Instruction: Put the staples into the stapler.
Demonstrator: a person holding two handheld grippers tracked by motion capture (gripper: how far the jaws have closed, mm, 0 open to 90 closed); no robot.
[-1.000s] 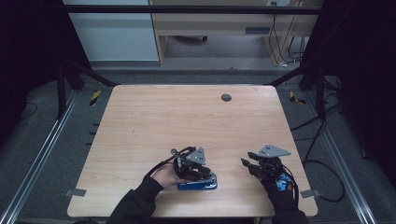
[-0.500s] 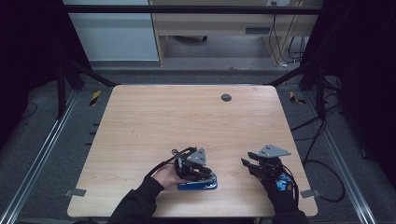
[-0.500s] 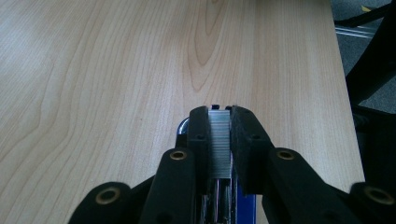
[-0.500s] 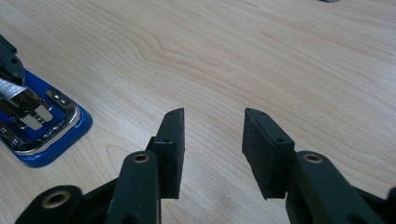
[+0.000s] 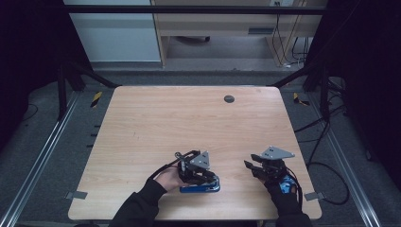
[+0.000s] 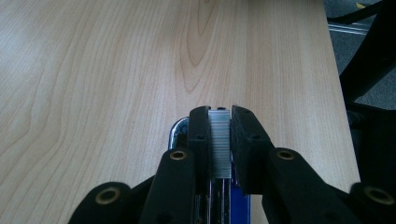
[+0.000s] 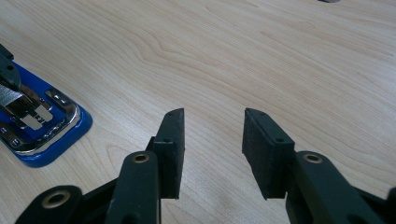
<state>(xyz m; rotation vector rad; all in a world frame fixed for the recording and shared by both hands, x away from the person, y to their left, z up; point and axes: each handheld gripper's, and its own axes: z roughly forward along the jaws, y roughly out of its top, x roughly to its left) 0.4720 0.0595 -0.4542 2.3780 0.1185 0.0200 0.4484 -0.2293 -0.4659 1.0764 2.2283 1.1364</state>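
Observation:
A blue stapler (image 5: 201, 188) with a chrome inner track lies near the table's front edge. My left gripper (image 5: 208, 178) hangs directly over it, shut on a silvery strip of staples (image 6: 219, 142). In the left gripper view the strip stands between the two black pads, with the stapler's chrome end (image 6: 177, 134) and blue body just below. My right gripper (image 5: 251, 167) rests to the right of the stapler, apart from it. Its jaws (image 7: 212, 137) are open with nothing between them, and the stapler (image 7: 44, 133) lies open at the left of that view.
The light wooden table (image 5: 189, 118) has a small dark round disc (image 5: 229, 99) near its far edge. Bare tabletop stretches ahead of both grippers. Metal frame rails and cables (image 5: 321, 156) run along the floor on both sides.

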